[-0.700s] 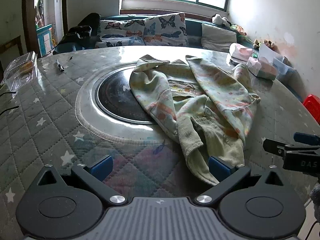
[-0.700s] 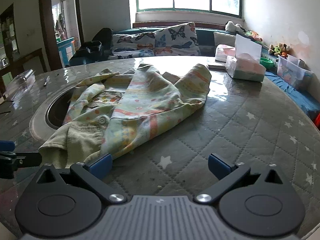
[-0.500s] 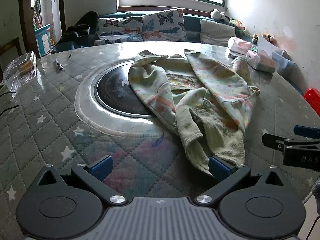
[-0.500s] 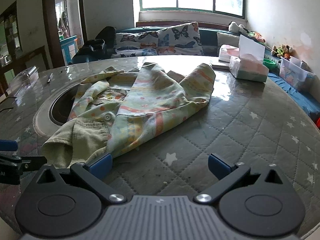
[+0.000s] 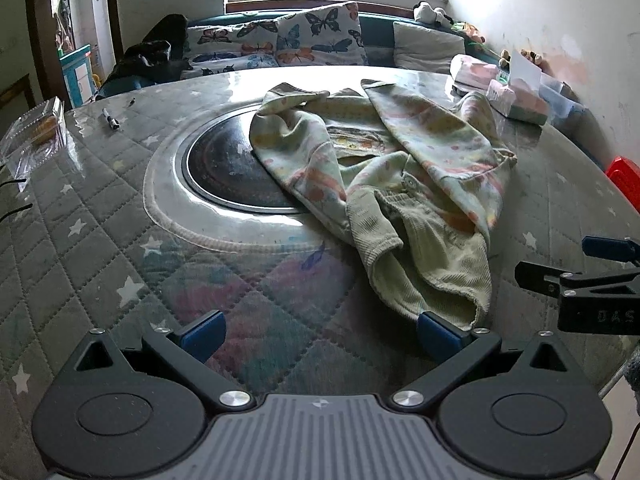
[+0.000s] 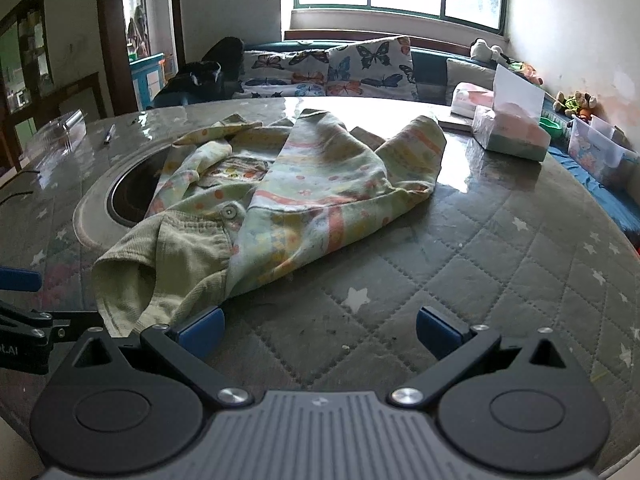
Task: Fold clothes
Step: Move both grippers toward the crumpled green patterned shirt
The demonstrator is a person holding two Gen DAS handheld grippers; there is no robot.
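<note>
quilted round table (image 5: 100, 264) carries the crumpled shirt (image 5: 400, 184), unfolded, partly over the dark centre disc (image 5: 228, 168). left gripper (image 5: 320, 330) and right gripper (image 6: 320, 330) flank its ribbed hem, jaws apart, seemingly poised to pinch.

Garment (image 5: 384, 168): soft printed cloth, matt, with a ribbed corduroy-like green part (image 5: 436, 256) and one small plastic-looking button (image 6: 229, 211). Table (image 5: 80, 240): quilted star-print fabric under a clear glossy cover, smooth and reflecting the window. Centre disc (image 5: 232, 172): dark, glassy, shiny, inside a pale ring. Left gripper (image 5: 320, 334): matt black plastic body, ridged grey plate, bright metal screw heads, blue pads. Right gripper (image 6: 320, 330): same finish. Cushions (image 6: 344, 68): butterfly-print cloth. Tissue pack (image 6: 512, 136): glossy plastic wrap, white paper showing. Box (image 5: 36, 132): clear thin plastic.
</note>
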